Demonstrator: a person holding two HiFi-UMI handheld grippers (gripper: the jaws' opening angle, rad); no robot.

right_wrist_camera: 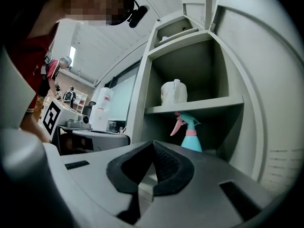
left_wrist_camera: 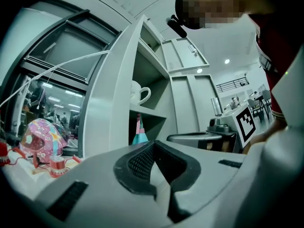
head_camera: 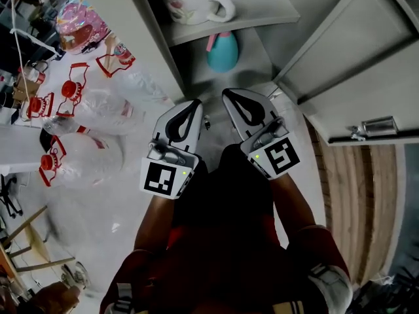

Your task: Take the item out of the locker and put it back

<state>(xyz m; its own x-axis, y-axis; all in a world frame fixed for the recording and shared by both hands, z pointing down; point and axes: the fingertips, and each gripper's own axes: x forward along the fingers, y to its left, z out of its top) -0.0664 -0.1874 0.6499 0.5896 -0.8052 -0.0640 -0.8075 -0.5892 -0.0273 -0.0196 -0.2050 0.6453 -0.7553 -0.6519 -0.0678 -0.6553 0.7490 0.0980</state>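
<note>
1. Outside the locker (head_camera: 268, 8), left claw (head_camera: 194, 104) and right claw (head_camera: 230, 95) were both closed, gripping nothing.
2. Spray bottle (head_camera: 222, 52) stood alone on the lower shelf (head_camera: 258, 63), apart from both; door (head_camera: 357, 77) stood wide open at right.

The locker (head_camera: 127, 25) has its lower compartment (head_camera: 256, 63) open on the near side. There is free floor right of the spray bottle (head_camera: 222, 52), and the door (head_camera: 353, 77) is swung right.

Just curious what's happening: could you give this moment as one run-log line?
locker: open | spray bottle: upright on lower shelf | left hand-held gripper: shut, empty | right hand-held gripper: shut, empty
</note>
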